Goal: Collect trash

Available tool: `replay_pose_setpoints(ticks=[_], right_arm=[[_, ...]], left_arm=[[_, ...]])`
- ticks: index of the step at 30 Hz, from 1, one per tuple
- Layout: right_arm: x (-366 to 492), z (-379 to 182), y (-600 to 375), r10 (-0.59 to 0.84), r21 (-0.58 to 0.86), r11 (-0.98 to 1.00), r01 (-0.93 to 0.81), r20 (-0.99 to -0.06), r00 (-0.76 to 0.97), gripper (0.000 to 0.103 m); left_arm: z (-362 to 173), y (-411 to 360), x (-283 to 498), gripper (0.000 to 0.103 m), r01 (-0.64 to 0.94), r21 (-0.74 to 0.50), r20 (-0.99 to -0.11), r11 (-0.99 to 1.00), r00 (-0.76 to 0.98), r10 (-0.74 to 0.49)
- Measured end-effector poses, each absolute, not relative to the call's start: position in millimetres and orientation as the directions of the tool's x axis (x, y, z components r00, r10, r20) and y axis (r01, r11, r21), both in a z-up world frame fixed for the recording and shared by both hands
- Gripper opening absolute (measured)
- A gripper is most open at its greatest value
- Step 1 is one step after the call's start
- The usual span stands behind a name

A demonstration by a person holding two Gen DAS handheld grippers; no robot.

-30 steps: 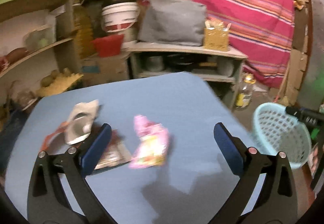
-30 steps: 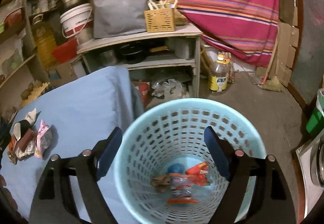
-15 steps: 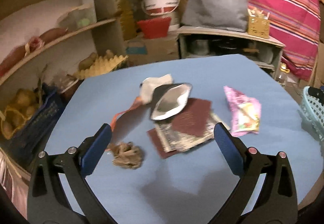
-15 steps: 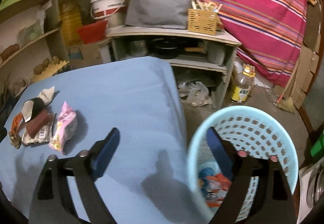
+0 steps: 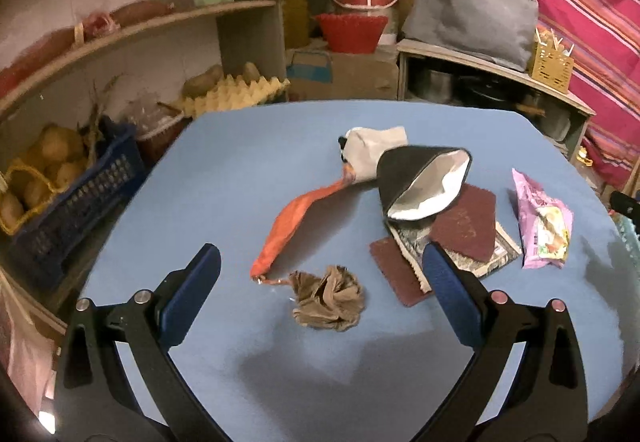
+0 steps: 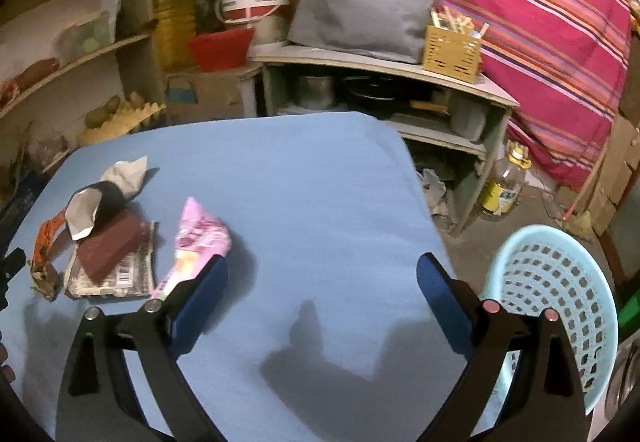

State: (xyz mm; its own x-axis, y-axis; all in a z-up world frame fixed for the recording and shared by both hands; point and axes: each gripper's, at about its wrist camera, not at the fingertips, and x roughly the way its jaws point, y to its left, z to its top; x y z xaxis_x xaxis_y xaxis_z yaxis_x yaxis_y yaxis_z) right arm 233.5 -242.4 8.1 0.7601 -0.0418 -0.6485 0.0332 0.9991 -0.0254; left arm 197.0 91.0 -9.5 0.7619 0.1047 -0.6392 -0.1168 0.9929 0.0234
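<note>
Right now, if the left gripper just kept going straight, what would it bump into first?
Probably the brown paper wad. It lies on the table between the open left gripper fingers, nearest ahead. Beyond it lies the orange wrapper. Depth is hard to judge.

Landmark: foil pouch [image 5: 424,184], lying mid-table [image 5: 240,170]. Behind it and touching, crumpled paper [image 5: 370,152]. Left of it, long wrapper [image 5: 296,220] stretching toward the near edge. Nearer than that wrapper's end, crumpled wad [image 5: 329,297], just beside it. Under the pouch's near side, flat pads [image 5: 466,222] stacked on a printed packet [image 5: 486,260]. Right of the pouch, snack packet [image 5: 542,222], apart from the stack. Far right, off the table on the floor, basket [image 6: 560,298].
</note>
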Motion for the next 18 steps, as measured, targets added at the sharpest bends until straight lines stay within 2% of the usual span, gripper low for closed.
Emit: replay_pose_setpoints(ticks=[4,8,11,14,18], right_arm=[[236.3,4.6,-220.1,-0.035,-0.053,0.999,0.000,-0.654,0.756,0.093],[239.6,0.9,-204.8,-0.019,-0.054,0.998,-0.023,-0.664,0.747,0.093],[242.3,-1.6,-196.1,-0.009,-0.052,0.998,-0.034,-0.671,0.742,0.093],[244.8,-4.4,-188.1,-0.005,-0.057,0.997,-0.045,-0.676,0.736,0.093],[249.2,-9.0,-182.3,-0.006,-0.063,0.997,-0.051,-0.687,0.727,0.093]], left_arm=[[-22.9,98.1,201.1,0.098,-0.120,0.036,-0.673,0.992,0.731,0.113],[-31.0,107.4,206.7,0.097,-0.111,-0.010,-0.698,0.994,0.713,0.072],[-34.0,106.1,210.6,0.097,-0.137,0.048,-0.692,0.989,0.710,0.132],[-37.3,104.2,215.1,0.097,-0.097,0.034,-0.707,0.995,0.701,0.093],[-42.0,101.0,215.8,0.097,-0.096,0.050,-0.710,0.994,0.697,0.103]])
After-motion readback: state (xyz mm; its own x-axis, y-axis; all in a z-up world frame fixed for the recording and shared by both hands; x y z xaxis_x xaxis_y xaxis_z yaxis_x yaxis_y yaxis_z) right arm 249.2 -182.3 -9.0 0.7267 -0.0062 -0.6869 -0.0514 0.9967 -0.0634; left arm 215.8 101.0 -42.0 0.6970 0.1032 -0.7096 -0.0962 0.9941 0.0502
